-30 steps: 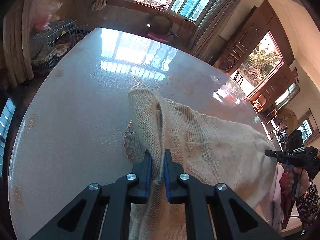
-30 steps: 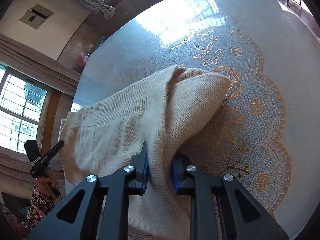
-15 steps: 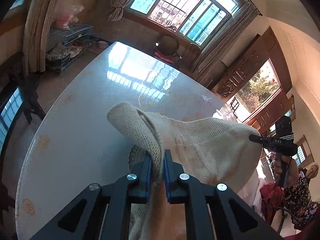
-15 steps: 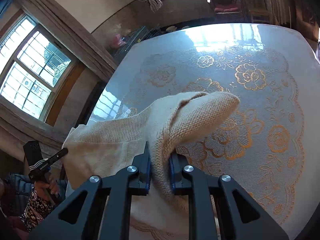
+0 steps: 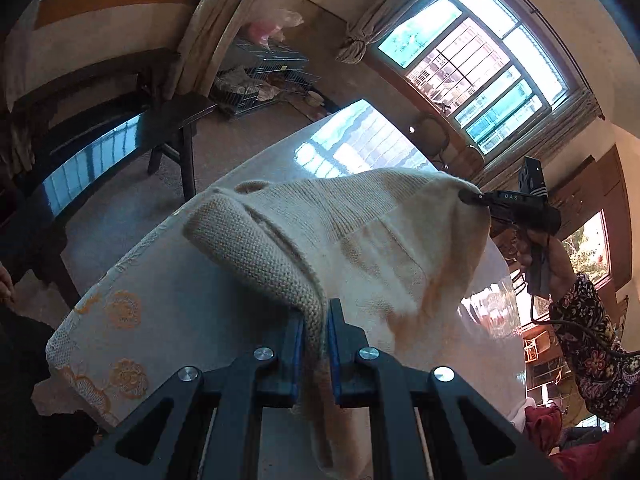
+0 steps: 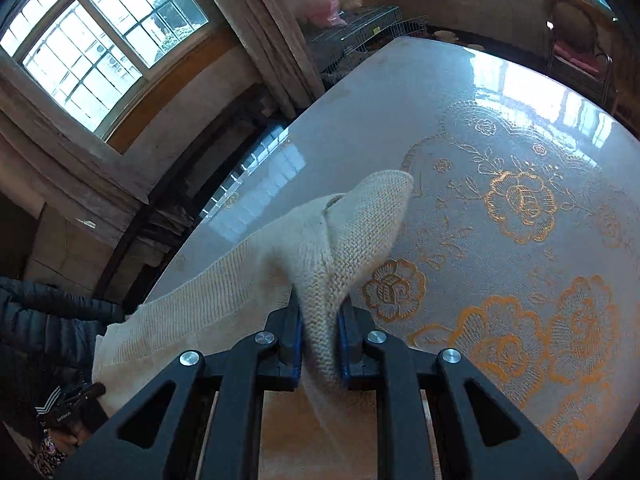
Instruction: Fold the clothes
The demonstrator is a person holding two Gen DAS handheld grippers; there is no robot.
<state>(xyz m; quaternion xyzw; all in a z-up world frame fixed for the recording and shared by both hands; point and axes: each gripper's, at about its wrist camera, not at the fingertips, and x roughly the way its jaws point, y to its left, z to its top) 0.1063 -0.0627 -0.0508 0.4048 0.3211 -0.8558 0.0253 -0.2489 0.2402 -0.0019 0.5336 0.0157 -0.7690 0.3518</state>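
A cream knit sweater [image 5: 360, 232] hangs stretched between my two grippers above the round table [image 5: 160, 300]. In the left wrist view, my left gripper [image 5: 316, 320] is shut on a thick ribbed edge of it. The far corner is pinched by my right gripper [image 5: 466, 196], held by a hand with a floral sleeve [image 5: 592, 340]. In the right wrist view, my right gripper [image 6: 320, 316] is shut on a bunched fold of the sweater [image 6: 248, 280], whose tip droops over the table [image 6: 520, 100]. My left gripper [image 6: 98, 390] grips the sweater's other end at the lower left.
The table carries a glossy cover over white lace with gold flowers [image 6: 520, 200]. Beside it stand a dark bench [image 5: 100, 152] and a wire cage [image 5: 264, 76]. A chair [image 6: 576, 40] stands at the far side. Red clothing [image 5: 540, 420] lies near the table's edge.
Both grippers have swung sideways and rolled while still gripping the sweater. The sweater has come up off the table and now hangs stretched between them, nearer the table's edge.
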